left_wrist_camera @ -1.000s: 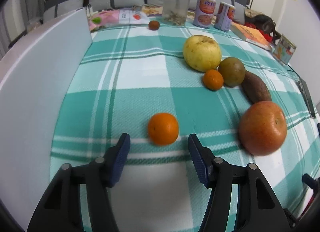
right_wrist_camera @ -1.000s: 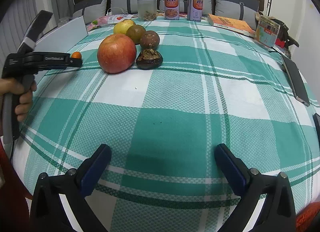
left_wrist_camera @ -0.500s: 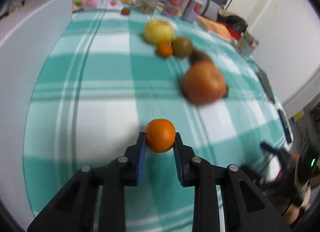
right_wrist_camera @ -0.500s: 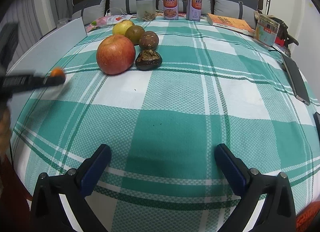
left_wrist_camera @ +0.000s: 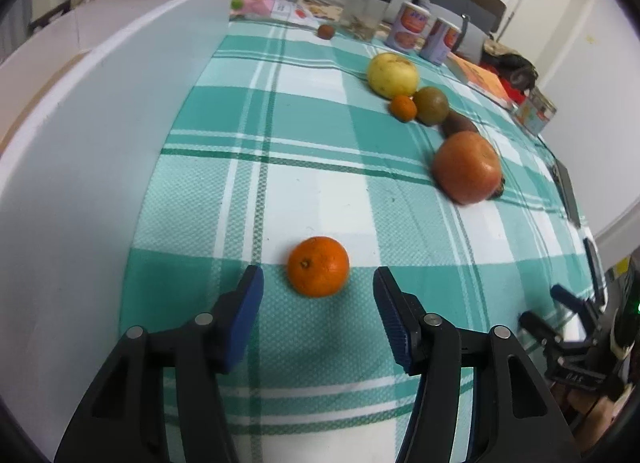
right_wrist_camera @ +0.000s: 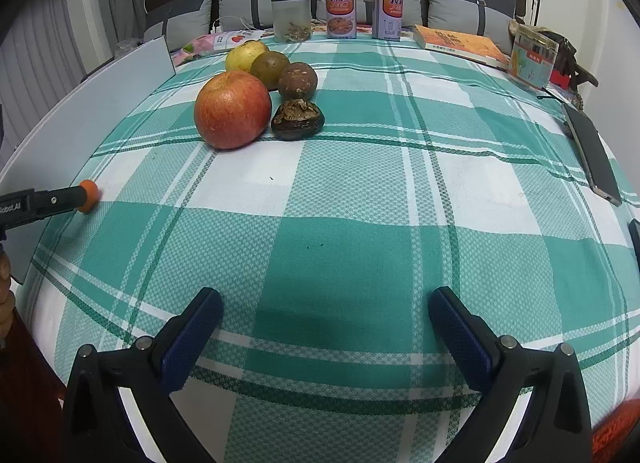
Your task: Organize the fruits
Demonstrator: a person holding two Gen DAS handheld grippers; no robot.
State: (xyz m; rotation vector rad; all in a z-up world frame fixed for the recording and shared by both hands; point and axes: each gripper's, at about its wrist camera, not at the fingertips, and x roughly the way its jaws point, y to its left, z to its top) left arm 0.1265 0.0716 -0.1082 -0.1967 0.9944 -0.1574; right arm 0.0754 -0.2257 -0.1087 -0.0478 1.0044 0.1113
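A small orange mandarin (left_wrist_camera: 318,266) lies on the green checked cloth between the open fingers of my left gripper (left_wrist_camera: 318,295), not gripped. It also shows in the right wrist view (right_wrist_camera: 89,195) at the tip of the left gripper. Farther off lie a red apple (left_wrist_camera: 467,167), a second mandarin (left_wrist_camera: 403,107), a green-brown fruit (left_wrist_camera: 431,105), a yellow pear-like fruit (left_wrist_camera: 393,75) and a dark brown fruit (right_wrist_camera: 297,80). A cracked dark fruit (right_wrist_camera: 297,119) lies by the apple (right_wrist_camera: 232,109). My right gripper (right_wrist_camera: 326,327) is open and empty over the near cloth.
A white board (left_wrist_camera: 80,135) stands along the left side. At the back are a clear jar (right_wrist_camera: 291,22), two cans (right_wrist_camera: 341,14), a book (right_wrist_camera: 460,45) and a small box (right_wrist_camera: 534,61). A phone (right_wrist_camera: 592,151) lies at the right edge. A small brown fruit (left_wrist_camera: 325,31) lies far back.
My left gripper closed on the mandarin, carried it nearer along the board, set it on the cloth and opened. The right gripper has not moved.
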